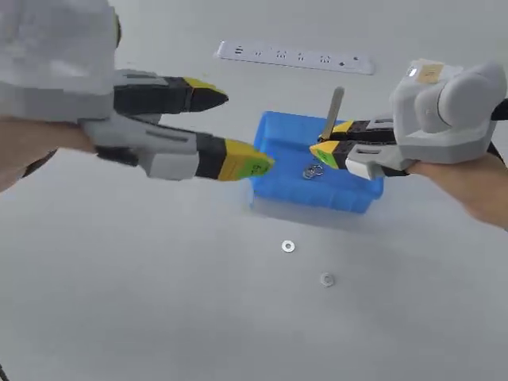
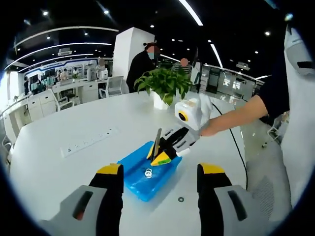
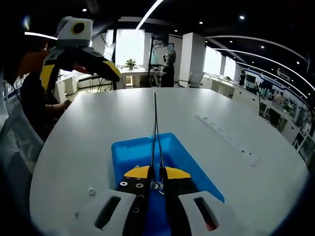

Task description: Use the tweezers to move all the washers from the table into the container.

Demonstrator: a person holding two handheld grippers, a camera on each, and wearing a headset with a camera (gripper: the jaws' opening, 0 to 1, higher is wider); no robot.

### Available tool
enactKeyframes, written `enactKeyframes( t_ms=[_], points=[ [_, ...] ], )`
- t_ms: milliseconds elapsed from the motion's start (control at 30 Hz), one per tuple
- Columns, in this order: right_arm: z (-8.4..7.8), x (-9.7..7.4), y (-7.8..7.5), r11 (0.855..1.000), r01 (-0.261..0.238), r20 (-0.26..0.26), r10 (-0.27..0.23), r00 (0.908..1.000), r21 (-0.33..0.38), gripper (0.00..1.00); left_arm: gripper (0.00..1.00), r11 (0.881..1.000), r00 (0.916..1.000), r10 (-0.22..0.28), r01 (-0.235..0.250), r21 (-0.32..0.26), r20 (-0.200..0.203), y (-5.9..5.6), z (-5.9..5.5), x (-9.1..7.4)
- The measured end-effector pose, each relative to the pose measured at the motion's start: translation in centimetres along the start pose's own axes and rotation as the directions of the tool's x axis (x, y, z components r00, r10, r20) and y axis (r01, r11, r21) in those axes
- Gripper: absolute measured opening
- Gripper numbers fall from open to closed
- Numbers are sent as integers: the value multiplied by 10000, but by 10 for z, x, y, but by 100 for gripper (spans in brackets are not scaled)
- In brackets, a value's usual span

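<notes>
A blue container (image 1: 278, 151) (image 2: 133, 179) (image 3: 125, 152) sits mid-table with a few washers (image 1: 313, 171) (image 2: 147, 172) inside it. My right gripper (image 1: 321, 148) (image 3: 156, 173) hovers over the container, shut on slim metal tweezers (image 1: 336, 107) (image 3: 154, 123) that stick out past its yellow tips. It also appears in the left gripper view (image 2: 161, 156). My left gripper (image 1: 240, 132) (image 2: 161, 173) is open and holds nothing, just left of the container. Two washers lie on the table in front of the container, one nearer it (image 1: 288, 247) (image 2: 181, 199) (image 3: 92, 191) and one further out (image 1: 327, 279).
A white power strip (image 1: 294, 57) (image 2: 91, 142) (image 3: 229, 137) lies on the far side of the table. A potted plant (image 2: 166, 86) stands at the table's far edge. People stand and sit in the office behind.
</notes>
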State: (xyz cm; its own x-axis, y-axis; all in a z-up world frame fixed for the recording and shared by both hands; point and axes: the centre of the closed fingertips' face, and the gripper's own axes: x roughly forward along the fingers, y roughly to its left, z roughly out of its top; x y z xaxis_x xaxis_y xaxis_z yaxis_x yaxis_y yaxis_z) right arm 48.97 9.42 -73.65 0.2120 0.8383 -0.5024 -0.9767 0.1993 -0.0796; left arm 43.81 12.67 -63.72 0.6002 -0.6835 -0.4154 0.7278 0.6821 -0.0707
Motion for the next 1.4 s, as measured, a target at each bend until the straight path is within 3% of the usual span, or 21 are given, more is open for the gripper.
enactKeyframes(
  t_ms=[67,133,200,367,467,633,833,967,1100,1167,1400],
  points=[
    [-2,1,0,10000,-59,-66,58,10000,-76,10,58,9999,9999,-95,95,42,84,4,4,13],
    [-3,0,3,9998,-143,-111,141,9998,-111,10,60,9982,9975,-506,521,-290,500,0,11,29],
    [-3,-2,8,9992,-274,-166,269,9995,-297,10,60,9944,9940,-864,902,-559,672,-6,13,40],
    [-1,-6,17,9947,-599,-280,577,9979,-834,10,51,9899,9899,-1381,1390,-265,332,-9,-1,61],
    [1,-6,19,9941,-705,-236,688,9974,-820,10,40,9857,9861,-1572,1600,-522,530,-8,0,63],
    [4,-5,22,9927,-909,-177,898,9958,-790,10,37,9838,9818,-1776,1790,-143,679,-9,4,65],
    [7,-2,28,9886,-1165,-184,1153,9932,-954,10,26,9711,9724,-2322,2305,624,216,-15,-2,71],
    [7,1,31,9850,-1298,-296,1272,9914,-1141,10,22,9641,9660,-2583,2570,668,124,-18,-1,71],
    [7,1,31,9833,-1402,-302,1376,9900,-1161,10,11,9563,9583,-2853,2856,634,-141,-17,-3,73],
    [7,1,32,9829,-1477,-256,1457,9890,-1102,10,11,9552,9573,-2886,2892,620,-195,-17,-3,72],
    [10,0,29,9854,-1440,-112,1436,9896,-910,10,7,9590,9657,-2592,2593,1140,-162,-11,2,73]
  ],
)
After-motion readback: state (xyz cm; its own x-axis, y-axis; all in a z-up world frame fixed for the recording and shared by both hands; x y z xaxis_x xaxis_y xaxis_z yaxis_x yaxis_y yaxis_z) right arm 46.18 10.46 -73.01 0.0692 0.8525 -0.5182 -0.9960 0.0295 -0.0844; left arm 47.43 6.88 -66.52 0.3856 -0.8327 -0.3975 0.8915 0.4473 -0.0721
